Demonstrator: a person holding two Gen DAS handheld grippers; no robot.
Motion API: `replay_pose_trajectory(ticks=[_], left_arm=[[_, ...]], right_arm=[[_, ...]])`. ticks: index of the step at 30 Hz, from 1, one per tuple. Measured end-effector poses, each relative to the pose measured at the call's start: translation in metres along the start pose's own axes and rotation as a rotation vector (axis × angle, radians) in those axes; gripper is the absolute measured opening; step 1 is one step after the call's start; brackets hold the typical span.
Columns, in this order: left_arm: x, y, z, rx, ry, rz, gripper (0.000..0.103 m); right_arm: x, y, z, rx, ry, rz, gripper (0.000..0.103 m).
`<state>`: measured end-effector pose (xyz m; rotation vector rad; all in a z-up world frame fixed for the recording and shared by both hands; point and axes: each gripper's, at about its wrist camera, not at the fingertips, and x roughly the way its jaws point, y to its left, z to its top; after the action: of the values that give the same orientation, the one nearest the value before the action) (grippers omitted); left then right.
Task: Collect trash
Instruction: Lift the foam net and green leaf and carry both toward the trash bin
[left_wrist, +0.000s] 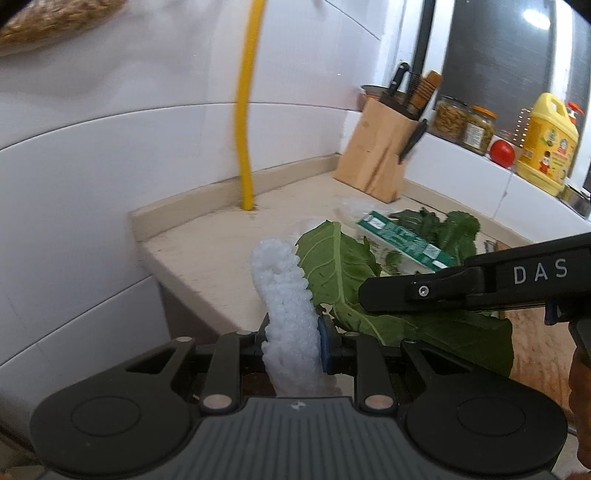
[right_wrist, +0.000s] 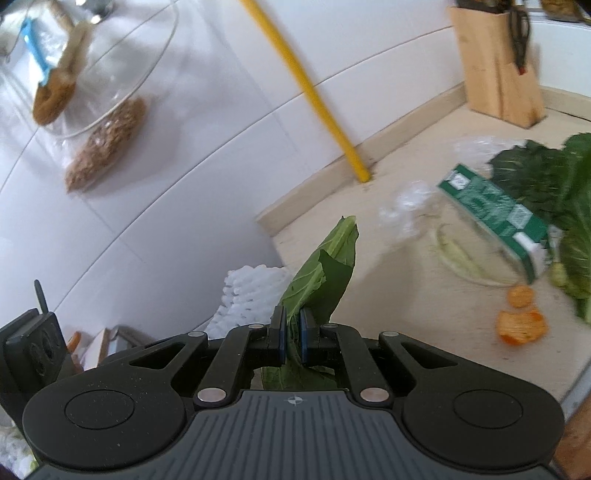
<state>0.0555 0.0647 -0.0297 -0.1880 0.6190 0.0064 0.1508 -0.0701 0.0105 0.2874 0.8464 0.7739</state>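
Left gripper (left_wrist: 291, 345) clamped on white foam netting (left_wrist: 284, 295); right gripper (right_wrist: 291, 334) pinched on a green leaf (right_wrist: 325, 273) at lower centre. Bare counter (right_wrist: 369, 236) beyond its near edge (carton (right_wrist: 495, 214), peel (right_wrist: 521, 325) further right). Knife block (left_wrist: 376, 151) holding knives, upper right.

Smeared by motion in the right wrist view: green carton (right_wrist: 495, 218), yellow pipe (right_wrist: 314, 92). Cropped at right edge: leafy greens (right_wrist: 576, 221). Hidden behind white foam (left_wrist: 288, 295): left tongs' (left_wrist: 293, 345) left pad.

Beige countertop (right_wrist: 388, 258), green carton (right_wrist: 495, 218), leafy greens (right_wrist: 535, 173), orange peel (right_wrist: 521, 325), wooden knife block (left_wrist: 376, 155), clear plastic wrap (right_wrist: 406, 206)
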Motion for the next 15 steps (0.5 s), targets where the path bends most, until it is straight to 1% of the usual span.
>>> replay_pose_trajectory(ticks=[7,15], left_arm=[[-0.015,0.021,-0.006,-0.015,-0.012,0.037,0.019],[-0.03,0.043,-0.013,-0.018,-0.016,0.067,0.019]], right_arm=[[0.016,0.024,-0.003,-0.037,0.027,0.033,0.011],[0.032,0.052,-0.009,-0.058,0.049,0.053,0.011]])
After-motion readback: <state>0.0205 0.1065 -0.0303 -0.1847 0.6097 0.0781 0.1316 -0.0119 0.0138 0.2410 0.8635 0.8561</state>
